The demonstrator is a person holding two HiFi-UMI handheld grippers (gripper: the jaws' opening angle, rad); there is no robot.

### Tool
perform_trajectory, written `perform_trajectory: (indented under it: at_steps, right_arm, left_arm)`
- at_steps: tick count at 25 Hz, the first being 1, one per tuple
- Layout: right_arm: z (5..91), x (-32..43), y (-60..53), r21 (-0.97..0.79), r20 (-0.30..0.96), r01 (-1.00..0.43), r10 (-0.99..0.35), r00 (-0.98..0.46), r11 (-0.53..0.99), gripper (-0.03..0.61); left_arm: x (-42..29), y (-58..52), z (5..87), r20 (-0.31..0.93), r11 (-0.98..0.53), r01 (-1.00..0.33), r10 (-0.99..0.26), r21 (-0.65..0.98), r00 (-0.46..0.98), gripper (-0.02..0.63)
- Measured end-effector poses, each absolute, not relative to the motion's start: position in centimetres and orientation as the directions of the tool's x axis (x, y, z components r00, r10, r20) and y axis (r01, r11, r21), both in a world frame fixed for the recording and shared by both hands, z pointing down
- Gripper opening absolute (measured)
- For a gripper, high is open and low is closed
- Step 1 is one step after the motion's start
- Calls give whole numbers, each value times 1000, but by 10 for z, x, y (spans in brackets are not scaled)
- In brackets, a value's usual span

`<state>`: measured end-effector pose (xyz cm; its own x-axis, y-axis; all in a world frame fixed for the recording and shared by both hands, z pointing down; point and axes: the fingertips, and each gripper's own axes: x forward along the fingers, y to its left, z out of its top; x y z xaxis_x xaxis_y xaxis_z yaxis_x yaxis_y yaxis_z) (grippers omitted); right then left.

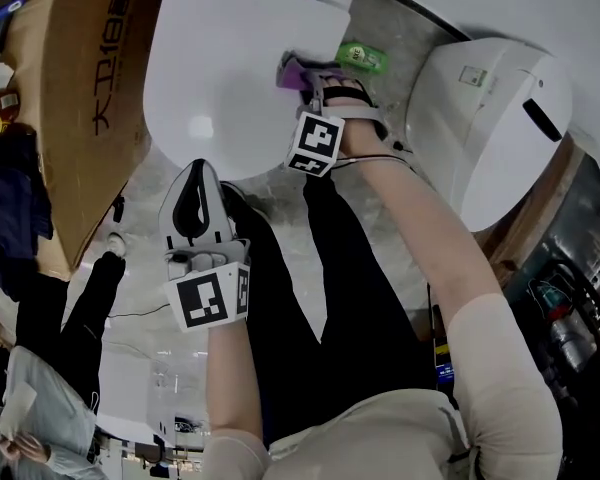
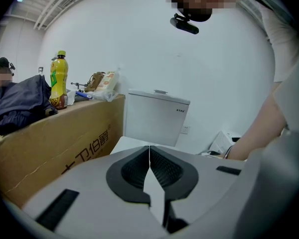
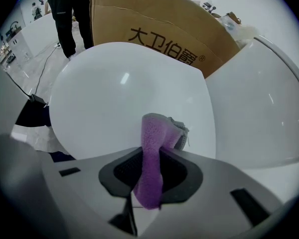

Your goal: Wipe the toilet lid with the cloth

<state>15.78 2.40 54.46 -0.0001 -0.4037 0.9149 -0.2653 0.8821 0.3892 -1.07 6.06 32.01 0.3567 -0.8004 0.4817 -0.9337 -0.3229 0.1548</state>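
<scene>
The white toilet lid lies closed, wide and glossy, in the upper middle of the head view; it also fills the right gripper view. My right gripper is shut on a purple cloth with a grey edge, and the cloth rests on the lid's right side. My left gripper hangs below the lid's near edge, off the lid, jaws shut with nothing between them. In the left gripper view the shut gripper points toward the white cistern.
A big cardboard box stands left of the toilet, with a yellow bottle and dark clothing on top. A second white toilet lies at the right. A green item sits beside the lid. Another person stands at lower left.
</scene>
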Motion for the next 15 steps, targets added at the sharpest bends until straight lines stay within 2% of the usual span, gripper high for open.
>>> perform_trajectory:
  at_steps: [15]
  right_arm:
    - [550, 110, 135, 269, 958, -281, -286, -22, 921, 94]
  left_arm:
    - [-25, 83, 311, 462, -364, -917, -793, 164, 397, 17]
